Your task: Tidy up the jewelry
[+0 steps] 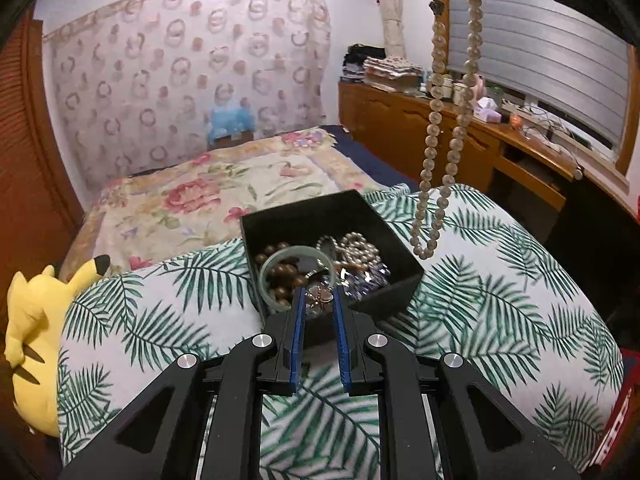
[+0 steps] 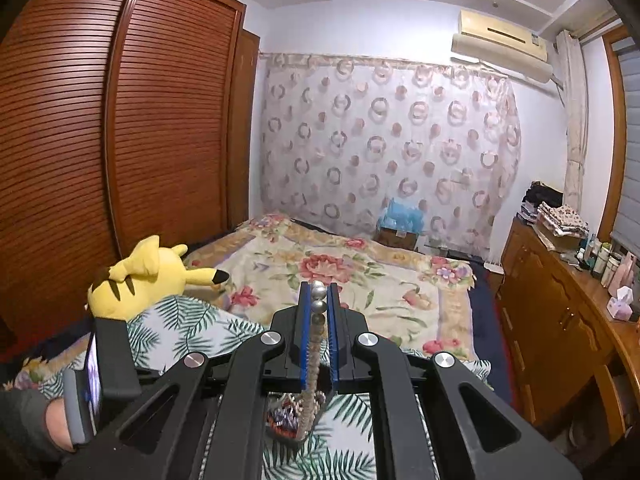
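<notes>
Nearest you: left claw [image 1: 319,300], clenched on a small flower-shaped trinket, apparently a brooch, just over the near rim of the black box [image 1: 394,280] on the palm-print pillow [image 1: 500,300]. Right claw [image 2: 319,296] is clamped on the bead necklace [image 1: 436,120], whose long axis hangs vertical, up and right of the box. Only the left view shows the box's contents.

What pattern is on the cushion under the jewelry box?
Green palm fronds on white cushion, clearest in the left wrist view.
</notes>
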Available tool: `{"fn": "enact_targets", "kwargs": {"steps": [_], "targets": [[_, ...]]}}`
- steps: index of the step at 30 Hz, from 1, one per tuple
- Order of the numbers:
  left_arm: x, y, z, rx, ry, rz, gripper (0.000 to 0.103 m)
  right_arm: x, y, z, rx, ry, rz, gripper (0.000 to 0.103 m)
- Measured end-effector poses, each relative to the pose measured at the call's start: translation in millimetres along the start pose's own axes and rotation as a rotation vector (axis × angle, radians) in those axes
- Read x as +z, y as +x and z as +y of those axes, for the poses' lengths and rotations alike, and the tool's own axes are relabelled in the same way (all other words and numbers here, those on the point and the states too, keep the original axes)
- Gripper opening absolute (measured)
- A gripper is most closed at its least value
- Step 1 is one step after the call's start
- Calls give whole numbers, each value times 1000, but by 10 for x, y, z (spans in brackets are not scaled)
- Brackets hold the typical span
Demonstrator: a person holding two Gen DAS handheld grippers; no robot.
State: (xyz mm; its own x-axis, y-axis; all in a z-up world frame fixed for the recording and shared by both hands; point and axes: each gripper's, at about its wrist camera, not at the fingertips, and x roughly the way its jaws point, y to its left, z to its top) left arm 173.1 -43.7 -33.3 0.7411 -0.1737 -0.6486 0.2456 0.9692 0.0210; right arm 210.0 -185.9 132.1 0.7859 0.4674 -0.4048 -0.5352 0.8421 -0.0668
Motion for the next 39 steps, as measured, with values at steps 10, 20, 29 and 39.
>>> {"fn": "enact_targets", "kwargs": {"steps": [10,20,29,39], "targets": [[59,250,120,29,-31,20,13,-134,424,29,3,16,77,9],[66,301,181,41,-61,25,37,-635,889,-44,40,90,205,9],[-60,24,232,66,-87,-8,69,-899,878,-49,57,136,207,22],[-303,-436,174,89,-119,-68,93,-1282,423,18,-17,188,155,51]]}}
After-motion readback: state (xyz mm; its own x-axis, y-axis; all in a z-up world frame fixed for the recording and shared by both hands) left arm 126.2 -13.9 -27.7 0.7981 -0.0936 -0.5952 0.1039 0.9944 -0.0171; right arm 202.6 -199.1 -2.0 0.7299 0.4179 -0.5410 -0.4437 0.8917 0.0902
